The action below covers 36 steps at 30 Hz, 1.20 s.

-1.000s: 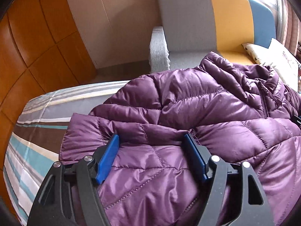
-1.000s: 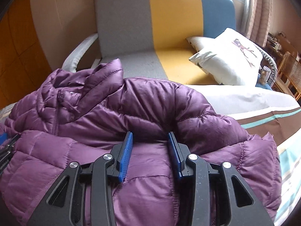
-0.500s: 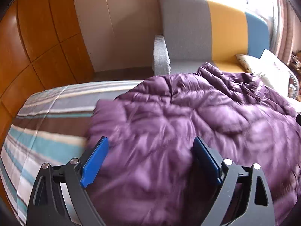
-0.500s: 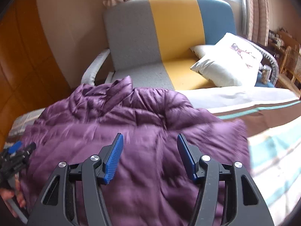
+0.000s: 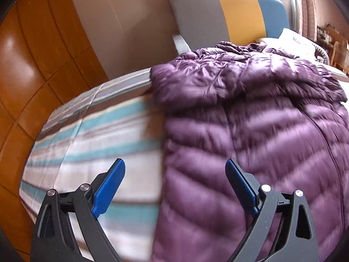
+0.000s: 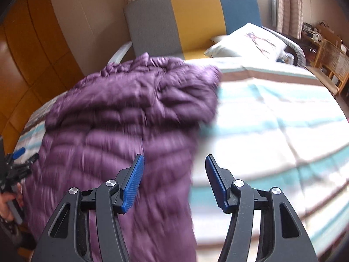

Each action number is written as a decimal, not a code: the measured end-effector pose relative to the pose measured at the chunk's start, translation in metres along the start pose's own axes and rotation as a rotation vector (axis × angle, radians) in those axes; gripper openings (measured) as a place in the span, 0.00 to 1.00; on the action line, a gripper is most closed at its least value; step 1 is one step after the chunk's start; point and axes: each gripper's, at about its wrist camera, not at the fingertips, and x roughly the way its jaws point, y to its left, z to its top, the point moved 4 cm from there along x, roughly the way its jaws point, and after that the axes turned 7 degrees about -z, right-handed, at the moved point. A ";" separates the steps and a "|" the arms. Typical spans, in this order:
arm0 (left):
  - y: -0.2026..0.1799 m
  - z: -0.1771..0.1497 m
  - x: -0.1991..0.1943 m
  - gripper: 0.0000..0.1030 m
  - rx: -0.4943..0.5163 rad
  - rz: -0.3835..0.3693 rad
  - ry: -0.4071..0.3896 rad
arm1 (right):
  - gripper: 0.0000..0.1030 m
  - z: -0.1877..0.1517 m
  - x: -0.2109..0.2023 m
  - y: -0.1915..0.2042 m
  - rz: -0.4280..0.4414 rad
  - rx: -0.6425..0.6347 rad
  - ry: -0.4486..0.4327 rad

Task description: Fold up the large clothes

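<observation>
Off to my left, orange wooden panels (image 5: 28, 65) line the wall beside the bed (image 5: 98, 135), whose cover runs in teal, white and brown stripes. My left gripper (image 5: 174, 185) hangs above the bed with its blue pads spread wide and nothing between them — the left pad sits over bare striped cover, the right pad over purple quilting. The purple puffer jacket (image 5: 250, 131) lies on the bed, its sleeves folded in across the upper part and its long quilted body running down toward me. Its zip (image 5: 325, 139) shows as a dark line on the right side in the left view. Much of the fabric is blurred in both views, so I cannot make out the finer creases.

My right gripper (image 6: 173, 179) is also wide apart and holds nothing; its left pad is over the jacket's edge, its right pad over the striped cover. From that camera the left gripper shows small at the far left edge. Beyond the bed stands a grey, yellow and blue sofa (image 6: 196, 21) — a white cushion (image 6: 248, 41) rests on its seat.
</observation>
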 end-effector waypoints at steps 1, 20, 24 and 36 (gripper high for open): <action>0.005 -0.012 -0.009 0.90 -0.019 -0.015 0.005 | 0.57 -0.011 -0.007 -0.005 0.000 0.000 0.008; 0.011 -0.123 -0.063 0.59 -0.132 -0.241 0.098 | 0.52 -0.147 -0.048 -0.016 0.136 0.033 0.154; 0.008 -0.130 -0.067 0.56 -0.110 -0.244 0.101 | 0.44 -0.148 -0.047 -0.008 0.107 -0.017 0.145; -0.010 -0.128 -0.103 0.08 -0.027 -0.304 0.060 | 0.06 -0.138 -0.076 0.008 0.149 -0.114 0.033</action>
